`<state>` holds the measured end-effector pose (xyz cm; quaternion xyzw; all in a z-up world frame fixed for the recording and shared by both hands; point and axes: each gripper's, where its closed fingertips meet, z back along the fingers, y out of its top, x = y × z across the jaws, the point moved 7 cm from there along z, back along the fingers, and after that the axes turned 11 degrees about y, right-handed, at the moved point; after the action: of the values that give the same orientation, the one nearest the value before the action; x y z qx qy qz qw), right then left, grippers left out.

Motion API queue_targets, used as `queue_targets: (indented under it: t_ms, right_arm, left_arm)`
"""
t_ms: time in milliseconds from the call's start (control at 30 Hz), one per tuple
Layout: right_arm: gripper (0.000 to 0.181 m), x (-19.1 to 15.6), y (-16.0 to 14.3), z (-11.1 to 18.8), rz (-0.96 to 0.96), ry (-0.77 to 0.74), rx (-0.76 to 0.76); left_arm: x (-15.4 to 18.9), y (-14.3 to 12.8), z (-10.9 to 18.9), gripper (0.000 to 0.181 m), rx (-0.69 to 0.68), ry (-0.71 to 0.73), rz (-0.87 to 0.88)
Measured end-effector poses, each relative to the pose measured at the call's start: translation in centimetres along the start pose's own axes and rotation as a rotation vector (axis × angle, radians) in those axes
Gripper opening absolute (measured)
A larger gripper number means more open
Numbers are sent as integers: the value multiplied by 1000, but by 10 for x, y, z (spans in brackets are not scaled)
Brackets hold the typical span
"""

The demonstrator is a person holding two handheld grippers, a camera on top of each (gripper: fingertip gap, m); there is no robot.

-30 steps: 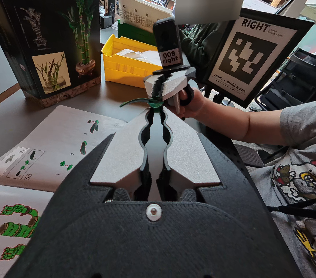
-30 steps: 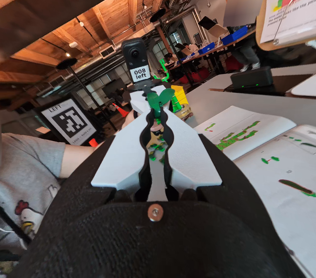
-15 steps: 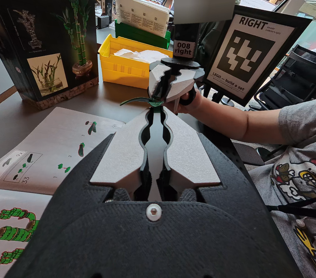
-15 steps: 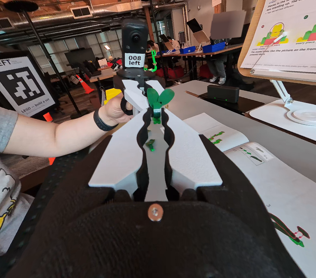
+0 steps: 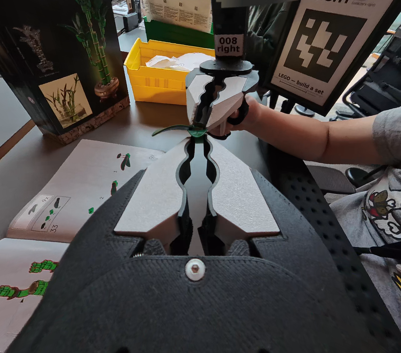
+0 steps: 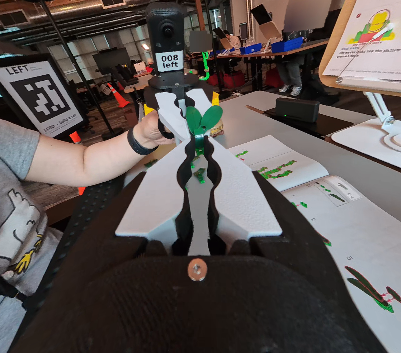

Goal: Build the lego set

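My left gripper (image 5: 197, 140) is shut on a small green leaf piece (image 5: 196, 133); a long dark green leaf sticks out to its left. My right gripper (image 6: 198, 141) is shut on the green stem of a leaf piece (image 6: 204, 120) with two oval leaves above its tips. The two grippers meet tip to tip above the table. The right gripper (image 5: 198, 123) points down onto the piece in the left wrist view; the left gripper (image 6: 184, 132) stands just behind the leaves in the right wrist view. I cannot tell whether the green parts are joined.
The open instruction booklet (image 5: 86, 180) lies under the grippers and also shows in the right wrist view (image 6: 347, 223). Loose green pieces (image 6: 199, 175) lie on the table. The set box (image 5: 60, 49), a yellow bin (image 5: 156, 84), a black box (image 6: 297, 109) and a sheet stand (image 6: 368, 28) surround them. Less than 4 cm separates the two grippers' tips.
The right gripper has swung from tilted to upright, its tips now pointing down at the green piece. Both grippers have stayed shut and together.
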<state>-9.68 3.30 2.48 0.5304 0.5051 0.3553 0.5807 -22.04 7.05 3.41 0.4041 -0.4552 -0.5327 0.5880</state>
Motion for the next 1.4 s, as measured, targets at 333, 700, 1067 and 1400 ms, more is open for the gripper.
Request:
queue_targets:
  t_ms: [333, 700, 1067, 1400]
  right_arm:
    - [6, -2, -2, -1, -33, 54, -29]
    - [6, -2, -7, -1, -114, 94, -67]
    - [7, -1, 5, 5, -117, 120, 105]
    - [0, -13, 0, 1, 404, -157, -178]
  left_arm:
    - [5, 0, 1, 6, -44, -4, -77]
    - [10, -2, 1, 6, -106, 26, -179]
    - [5, 7, 0, 6, 24, -85, 121]
    - [-11, -3, -2, 6, -3, -87, 340]
